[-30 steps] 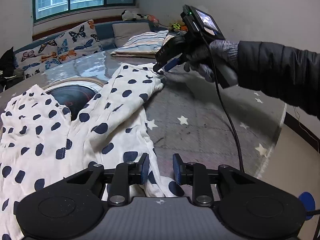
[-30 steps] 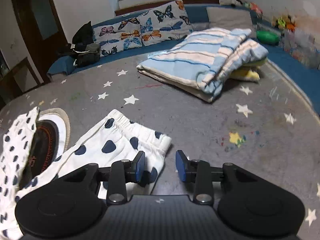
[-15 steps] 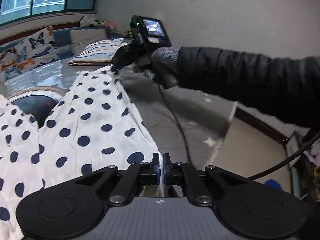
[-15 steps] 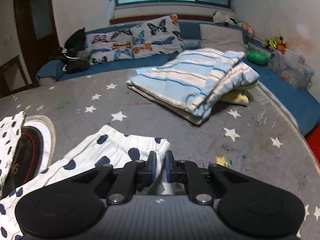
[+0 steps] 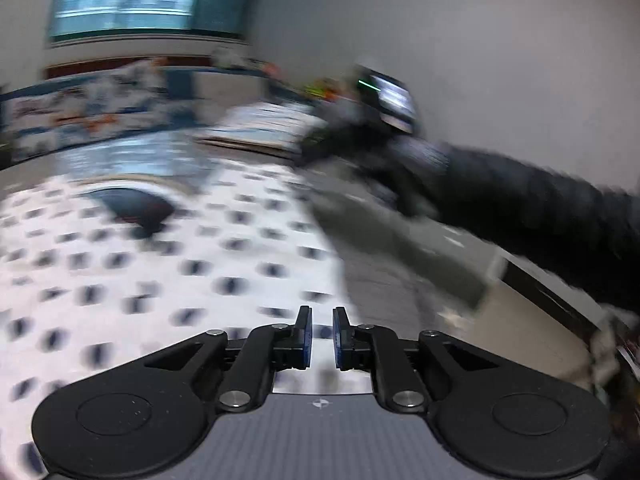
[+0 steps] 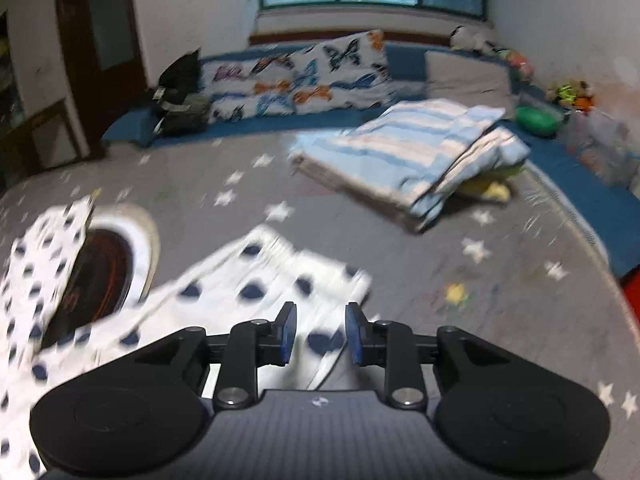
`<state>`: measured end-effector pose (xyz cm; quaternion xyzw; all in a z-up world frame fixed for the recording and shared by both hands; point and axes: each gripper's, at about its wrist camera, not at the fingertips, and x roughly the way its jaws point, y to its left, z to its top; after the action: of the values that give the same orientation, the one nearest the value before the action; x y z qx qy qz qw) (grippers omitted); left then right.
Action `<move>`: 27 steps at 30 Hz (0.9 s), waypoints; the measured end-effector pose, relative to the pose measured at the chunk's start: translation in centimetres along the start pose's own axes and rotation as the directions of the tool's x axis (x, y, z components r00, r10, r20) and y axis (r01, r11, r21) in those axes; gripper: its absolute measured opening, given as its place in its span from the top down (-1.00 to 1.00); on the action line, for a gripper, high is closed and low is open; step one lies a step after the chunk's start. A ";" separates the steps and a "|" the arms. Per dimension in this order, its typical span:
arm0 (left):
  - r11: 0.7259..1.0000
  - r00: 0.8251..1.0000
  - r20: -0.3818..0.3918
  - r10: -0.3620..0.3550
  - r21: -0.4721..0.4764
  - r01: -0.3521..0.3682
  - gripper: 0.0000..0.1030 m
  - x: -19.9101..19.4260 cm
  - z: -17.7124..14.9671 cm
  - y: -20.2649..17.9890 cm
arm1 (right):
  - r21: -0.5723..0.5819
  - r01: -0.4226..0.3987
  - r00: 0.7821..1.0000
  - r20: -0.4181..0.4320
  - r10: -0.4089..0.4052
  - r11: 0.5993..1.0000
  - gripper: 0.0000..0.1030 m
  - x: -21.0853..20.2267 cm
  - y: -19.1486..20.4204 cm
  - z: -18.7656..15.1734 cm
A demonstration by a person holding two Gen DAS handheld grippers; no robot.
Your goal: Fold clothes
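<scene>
White polka-dot garment (image 6: 264, 280): spread flat on star-print grey mat (image 6: 500, 280), laid out for folding. Left gripper (image 5: 320, 334): jaws narrowly parted over its hem. Right gripper (image 6: 318, 334): jaws wider, straddling the far edge, gripping nothing.

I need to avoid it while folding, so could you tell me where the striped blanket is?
In the right wrist view, the folded striped blanket lies upper right on the star-patterned cover, beyond the polka-dot garment.
</scene>
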<state>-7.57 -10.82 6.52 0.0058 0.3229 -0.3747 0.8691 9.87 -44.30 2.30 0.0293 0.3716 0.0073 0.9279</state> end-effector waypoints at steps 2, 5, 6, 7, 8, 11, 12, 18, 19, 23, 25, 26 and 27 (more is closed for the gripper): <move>0.994 0.995 0.002 0.099 -0.049 -0.098 0.77 -0.5 -0.1 2.1 | -0.006 -0.009 1.000 -0.016 0.009 1.000 0.49 0.3 0.6 -0.7; 0.967 0.972 -0.042 0.229 -0.103 -0.233 0.77 -0.5 -0.7 5.2 | -0.014 -0.022 0.999 -0.041 0.021 1.000 0.39 0.7 1.4 -1.7; 0.956 0.964 -0.066 0.259 -0.128 -0.265 0.77 -0.5 -0.9 6.2 | -0.032 -0.013 0.999 -0.035 0.012 0.999 0.36 0.8 1.7 -1.8; 0.944 0.954 -0.087 0.286 -0.148 -0.296 0.77 -0.4 -1.2 7.2 | -0.049 -0.004 1.000 -0.030 0.002 0.999 0.36 0.8 2.1 -1.9; 0.932 0.945 -0.109 0.309 -0.164 -0.323 0.77 -0.4 -1.6 8.1 | -0.053 0.003 1.000 -0.030 -0.005 0.999 0.36 0.9 2.2 -1.8; 0.917 0.934 -0.139 0.329 -0.191 -0.351 0.78 -1.0 -2.3 9.7 | -0.069 0.043 0.998 -0.035 -0.046 0.997 0.36 1.4 2.4 -1.4; 0.915 0.933 -0.141 0.330 -0.194 -0.353 0.78 -1.4 -2.5 10.0 | -0.071 0.060 0.997 -0.036 -0.062 0.996 0.35 1.5 2.4 -1.2; 0.896 0.914 -0.127 0.384 -0.188 -0.402 0.76 -1.5 0.5 12.2 | -0.069 0.033 0.999 -0.033 -0.035 0.997 0.35 1.6 3.0 -0.5; 0.889 0.907 -0.124 0.402 -0.184 -0.419 0.76 -1.1 1.3 12.7 | -0.074 0.022 0.999 -0.033 -0.024 0.997 0.35 1.6 3.2 -0.4; 0.862 0.879 -0.113 0.463 -0.173 -0.476 0.76 0.5 4.6 14.9 | -0.086 0.001 0.999 -0.044 -0.005 0.996 0.34 2.4 3.9 -0.1; 0.857 0.873 -0.109 0.475 -0.166 -0.487 0.76 1.8 6.2 16.4 | -0.082 -0.007 0.999 -0.049 0.003 0.997 0.34 2.8 4.1 0.3; 0.857 0.873 -0.111 0.475 -0.165 -0.488 0.76 2.5 6.8 17.1 | -0.089 -0.009 0.999 -0.052 0.004 0.996 0.34 3.1 4.2 0.5; 0.858 0.874 -0.113 0.473 -0.168 -0.486 0.76 3.2 7.3 17.9 | -0.096 -0.010 0.999 -0.054 0.005 0.995 0.32 3.4 4.3 0.6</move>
<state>9.88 -1.89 6.36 0.0152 0.3750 -0.1135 0.9199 12.78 -39.92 0.71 -0.0141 0.3957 0.0296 0.9178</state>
